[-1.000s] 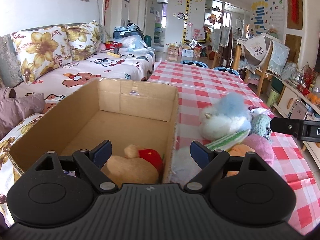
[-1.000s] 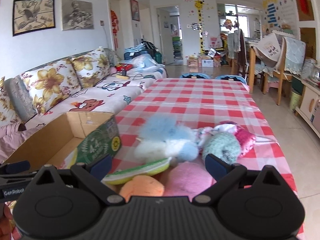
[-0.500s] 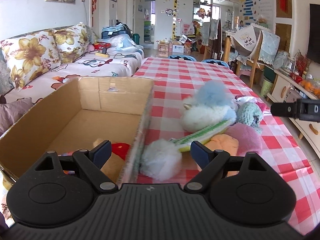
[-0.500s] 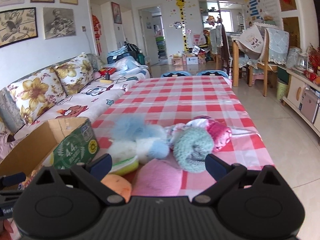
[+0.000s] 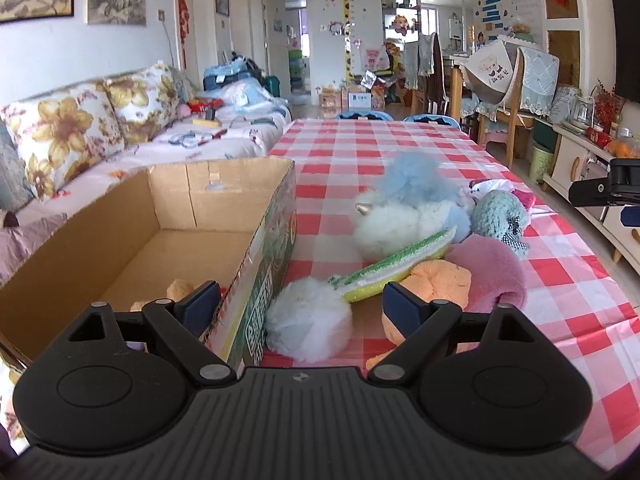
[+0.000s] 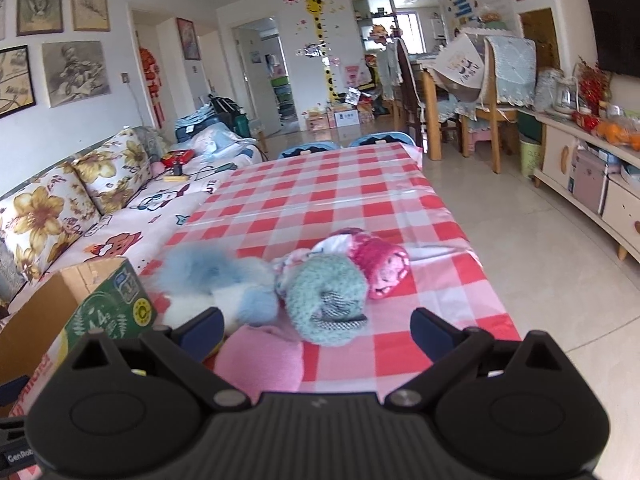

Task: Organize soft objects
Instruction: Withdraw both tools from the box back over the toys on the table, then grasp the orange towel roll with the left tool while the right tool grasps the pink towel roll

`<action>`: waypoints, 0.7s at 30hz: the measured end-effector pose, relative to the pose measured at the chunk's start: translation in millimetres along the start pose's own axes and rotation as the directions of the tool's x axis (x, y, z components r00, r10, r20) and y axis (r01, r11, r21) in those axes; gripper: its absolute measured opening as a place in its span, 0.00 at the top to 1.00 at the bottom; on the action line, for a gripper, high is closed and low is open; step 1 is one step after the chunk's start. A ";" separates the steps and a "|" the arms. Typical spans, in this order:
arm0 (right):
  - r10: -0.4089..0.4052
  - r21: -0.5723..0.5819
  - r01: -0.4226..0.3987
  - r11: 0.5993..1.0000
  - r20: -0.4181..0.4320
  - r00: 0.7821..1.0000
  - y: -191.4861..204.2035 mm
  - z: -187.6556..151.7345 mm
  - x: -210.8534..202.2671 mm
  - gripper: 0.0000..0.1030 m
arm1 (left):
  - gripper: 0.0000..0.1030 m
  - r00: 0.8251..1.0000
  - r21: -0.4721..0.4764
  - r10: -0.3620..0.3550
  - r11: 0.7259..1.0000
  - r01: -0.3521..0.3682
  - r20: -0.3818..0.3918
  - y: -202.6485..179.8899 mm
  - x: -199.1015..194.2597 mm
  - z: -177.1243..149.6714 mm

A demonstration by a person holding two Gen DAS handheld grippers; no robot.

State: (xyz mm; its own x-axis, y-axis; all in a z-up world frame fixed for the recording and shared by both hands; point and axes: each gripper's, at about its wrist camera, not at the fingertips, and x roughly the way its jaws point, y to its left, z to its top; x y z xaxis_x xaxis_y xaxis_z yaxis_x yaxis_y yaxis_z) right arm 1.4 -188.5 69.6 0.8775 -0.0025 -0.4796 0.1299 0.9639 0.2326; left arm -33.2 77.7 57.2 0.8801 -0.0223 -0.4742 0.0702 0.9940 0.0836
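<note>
While I hold both sets of jaws spread and empty, stock reads: cardboard box (image 5: 208,216) at left of the surface, one tan plush (image 5: 178,290) inside. White pom-pom (image 5: 308,324) lies against the box wall, straight ahead between my left gripper (image 5: 302,306) fingers, nearer that hand. Right gripper (image 6: 316,326) faces the teal knit toy (image 6: 326,292); pink plush (image 6: 260,358) lies lower left of it.

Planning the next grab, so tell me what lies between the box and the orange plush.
In the left wrist view, a white pompom sits between the box and the orange plush, against the box wall.
</note>
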 end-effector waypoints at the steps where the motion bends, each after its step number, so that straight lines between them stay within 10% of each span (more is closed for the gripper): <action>1: -0.002 0.003 0.002 1.000 -0.003 1.000 -1.5 -0.2 0.6 0.04 | 0.00 1.000 0.011 0.005 1.000 -0.005 0.012 -2.2 0.2 0.4; 21: 0.057 0.047 -0.049 0.998 -0.189 0.980 9.0 -21.1 51.9 0.03 | 0.00 0.984 0.171 -0.174 0.970 0.175 -0.021 -41.8 28.0 -8.9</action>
State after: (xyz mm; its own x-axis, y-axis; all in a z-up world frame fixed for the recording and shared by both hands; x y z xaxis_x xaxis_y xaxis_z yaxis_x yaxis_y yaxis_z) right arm 38.4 -174.4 28.9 0.7803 0.1024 -0.6170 0.1087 0.9493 0.2950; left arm -15.8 36.5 32.6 0.8442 -0.1930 -0.5001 0.3027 0.9416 0.1477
